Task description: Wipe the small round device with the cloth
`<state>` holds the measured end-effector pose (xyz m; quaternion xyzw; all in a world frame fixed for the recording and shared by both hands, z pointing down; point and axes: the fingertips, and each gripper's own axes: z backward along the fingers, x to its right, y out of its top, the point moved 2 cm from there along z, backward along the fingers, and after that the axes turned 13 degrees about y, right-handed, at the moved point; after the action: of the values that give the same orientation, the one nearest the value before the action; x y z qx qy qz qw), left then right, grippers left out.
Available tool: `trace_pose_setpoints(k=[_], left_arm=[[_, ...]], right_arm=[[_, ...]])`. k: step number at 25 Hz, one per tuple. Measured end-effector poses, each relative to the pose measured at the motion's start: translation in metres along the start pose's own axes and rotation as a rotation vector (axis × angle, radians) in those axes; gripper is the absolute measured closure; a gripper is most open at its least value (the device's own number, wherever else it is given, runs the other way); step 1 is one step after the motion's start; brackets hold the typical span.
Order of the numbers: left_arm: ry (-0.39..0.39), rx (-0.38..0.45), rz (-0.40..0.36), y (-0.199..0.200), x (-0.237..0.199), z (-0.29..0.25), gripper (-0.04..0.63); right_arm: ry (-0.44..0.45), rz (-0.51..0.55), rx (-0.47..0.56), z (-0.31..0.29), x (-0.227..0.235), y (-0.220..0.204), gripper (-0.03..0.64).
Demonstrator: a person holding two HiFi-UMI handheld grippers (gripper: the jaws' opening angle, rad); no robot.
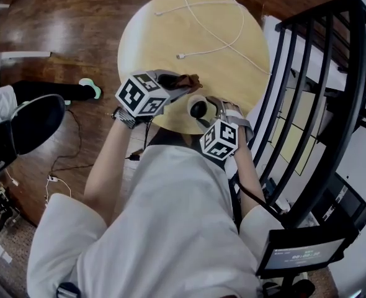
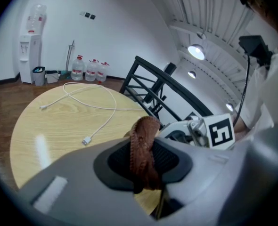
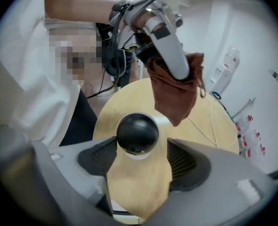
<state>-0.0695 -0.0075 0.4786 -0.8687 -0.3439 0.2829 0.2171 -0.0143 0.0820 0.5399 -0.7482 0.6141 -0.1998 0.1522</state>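
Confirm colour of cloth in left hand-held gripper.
It's a reddish-brown fabric cloth; right gripper view shows it best.

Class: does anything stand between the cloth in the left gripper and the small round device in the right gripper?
Nothing visible does. The cloth hangs from the left gripper just beyond the small round device held by the right gripper; only the table top shows through the gap between them.

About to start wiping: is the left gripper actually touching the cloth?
Touching. The left gripper view shows the left gripper with its jaws closed on the brown cloth, pinched between both pads.
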Motion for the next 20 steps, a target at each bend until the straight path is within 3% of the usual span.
trace_pose_setpoints(k=[2,7,9,11,15,17,20], left_arm=[[-0.062,-0.011,-0.004,0.003,0.006,0.005,0.488],[-0.407,-0.090,-0.136,0.017,0.042,0.032,0.488],[-0.490,-0.132,-0.178,0.024,0.052,0.036,0.488],[-0.479,-0.220,-0.231,0.023,0.055,0.027,0.488],[-0.302,-0.441,-0.376,0.001,0.045,-0.009,0.488],[-0.268,-0.491,-0.407,-0.009,0.046,-0.022,0.488],[-0.254,-0.503,-0.430,-0.012,0.049,-0.030,0.488]], right_arm=[[-0.036,-0.148,0.060,0.006,-0.002,-0.003,0.282],[0.076,-0.563,0.199,-0.005,-0.026,0.001,0.282],[0.055,-0.670,0.259,-0.006,-0.024,0.004,0.282],[0.013,-0.761,0.304,-0.005,-0.017,0.004,0.282],[-0.007,-0.826,0.327,-0.007,-0.012,0.007,0.282],[-0.013,-0.836,0.325,-0.008,-0.011,0.009,0.282],[-0.029,-0.859,0.336,-0.008,-0.009,0.012,0.290]])
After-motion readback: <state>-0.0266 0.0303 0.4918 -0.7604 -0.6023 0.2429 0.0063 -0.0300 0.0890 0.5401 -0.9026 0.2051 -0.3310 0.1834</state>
